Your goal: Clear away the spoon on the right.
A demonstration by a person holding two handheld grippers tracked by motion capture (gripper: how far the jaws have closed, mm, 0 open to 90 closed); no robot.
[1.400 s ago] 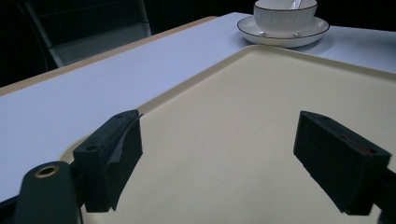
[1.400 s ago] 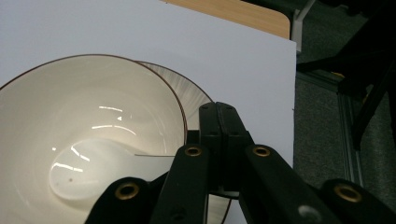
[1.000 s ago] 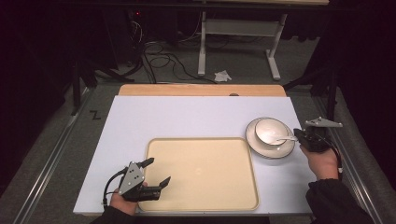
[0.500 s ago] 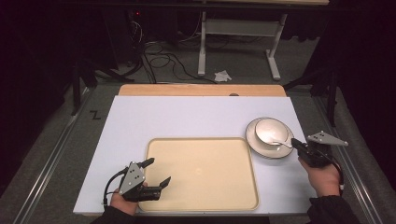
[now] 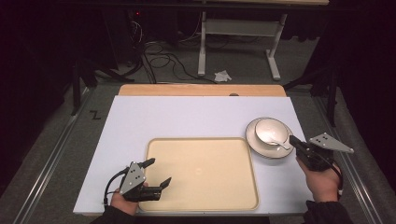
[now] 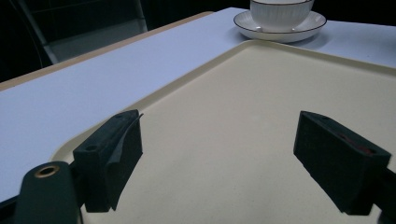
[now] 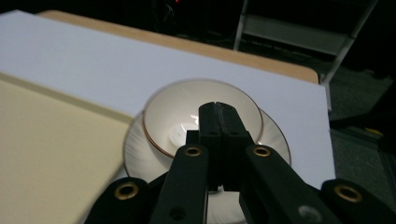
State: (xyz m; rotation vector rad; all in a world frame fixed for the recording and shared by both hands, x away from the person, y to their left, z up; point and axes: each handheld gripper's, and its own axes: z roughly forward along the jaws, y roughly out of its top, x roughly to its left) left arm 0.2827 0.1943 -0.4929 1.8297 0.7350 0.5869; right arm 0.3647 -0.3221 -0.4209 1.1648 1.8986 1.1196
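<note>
High view: bowl (image 5: pixel 270 131) just beyond right tool (image 5: pixel 294 140)

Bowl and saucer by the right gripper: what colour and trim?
White bowl and saucer, thin dark rim lines; clearest in the left gripper view.

The high view looks forward and down from above the near side. The left gripper view sits low over the tray (image 6: pixel 261 116), facing far-right. The right gripper view looks closely down at the bowl (image 7: pixel 187 116), shared by all three.
</note>
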